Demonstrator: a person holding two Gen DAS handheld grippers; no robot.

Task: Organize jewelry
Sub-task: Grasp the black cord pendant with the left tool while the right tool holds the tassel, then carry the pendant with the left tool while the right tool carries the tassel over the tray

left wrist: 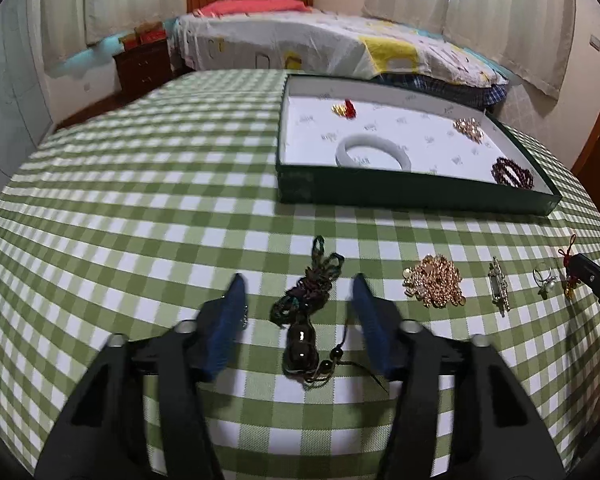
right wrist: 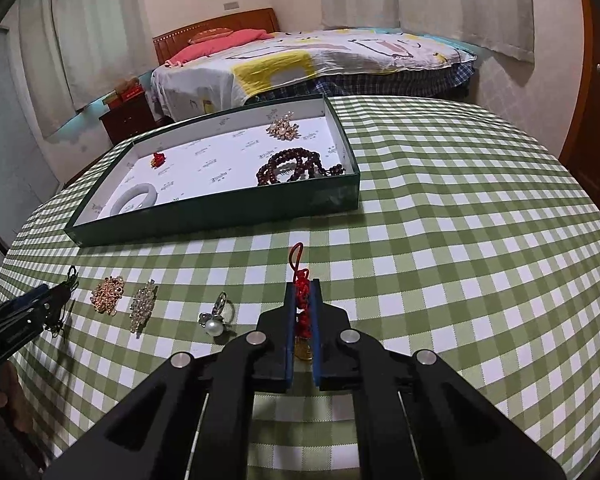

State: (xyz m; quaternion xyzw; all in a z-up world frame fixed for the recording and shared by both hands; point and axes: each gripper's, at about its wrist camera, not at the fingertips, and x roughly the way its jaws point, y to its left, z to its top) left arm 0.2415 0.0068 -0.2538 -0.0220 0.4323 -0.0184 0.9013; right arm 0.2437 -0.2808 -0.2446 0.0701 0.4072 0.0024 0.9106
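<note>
Fingers of the right gripper [right wrist: 302,330] are pinched tight on the red knot charm [right wrist: 302,300] lying on the table [right wrist: 460,280], so lift straight before crossing to the box [right wrist: 220,216], while the left gripper [left wrist: 296,312], half open, straddles the dark cord pendant [left wrist: 302,312] untouched.

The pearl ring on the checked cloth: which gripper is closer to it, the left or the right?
Right. The right gripper, shut on the red knot charm, is just beside the pearl ring. The left gripper straddles the dark cord pendant, beyond two other pieces.
</note>
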